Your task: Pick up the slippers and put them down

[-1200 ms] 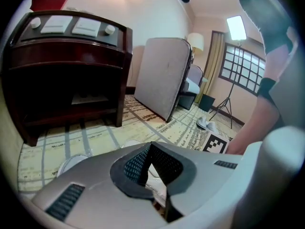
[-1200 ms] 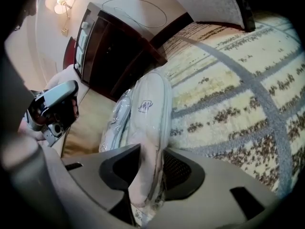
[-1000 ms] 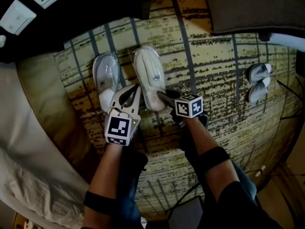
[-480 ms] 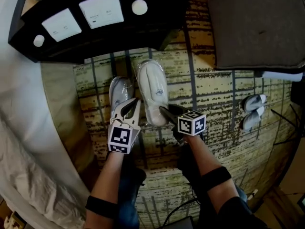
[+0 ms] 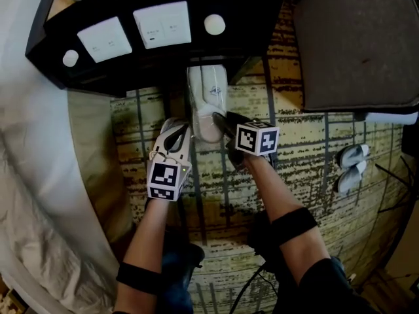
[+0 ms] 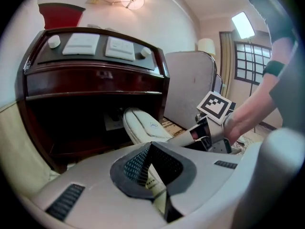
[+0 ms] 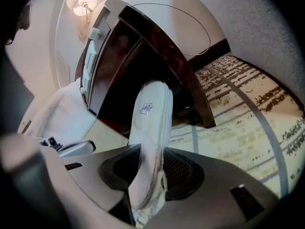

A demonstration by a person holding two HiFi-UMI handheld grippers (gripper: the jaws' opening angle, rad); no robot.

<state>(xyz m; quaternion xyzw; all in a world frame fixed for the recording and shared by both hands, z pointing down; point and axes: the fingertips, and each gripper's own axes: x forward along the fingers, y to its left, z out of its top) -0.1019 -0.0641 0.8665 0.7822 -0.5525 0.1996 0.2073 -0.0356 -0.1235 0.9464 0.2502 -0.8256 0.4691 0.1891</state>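
Note:
A white slipper [image 5: 207, 97] hangs by its heel end from my right gripper [image 5: 217, 117], which is shut on it. Its toe reaches under the edge of the dark nightstand [image 5: 150, 57]. In the right gripper view this slipper [image 7: 151, 128] stands on edge between the jaws of the right gripper [image 7: 147, 175]. My left gripper [image 5: 186, 128] is just to its left, shut. Only a bit of the second, plastic-wrapped slipper [image 5: 170, 124] peeks out by the tip. A pale strip of it [image 6: 158, 191] shows under the shut jaws of the left gripper [image 6: 152, 166].
The nightstand carries white switch panels [image 5: 162, 23] on top. A grey padded seat [image 5: 357, 44] stands at the upper right, a bed [image 5: 39, 175] along the left. Another pair of slippers [image 5: 350, 165] lies on the striped carpet [image 5: 301, 142] at right.
Both grippers have moved toward the nightstand and risen, carrying the slippers. The right slipper's toe now reaches under the nightstand's edge; the left slipper is mostly hidden under its gripper.

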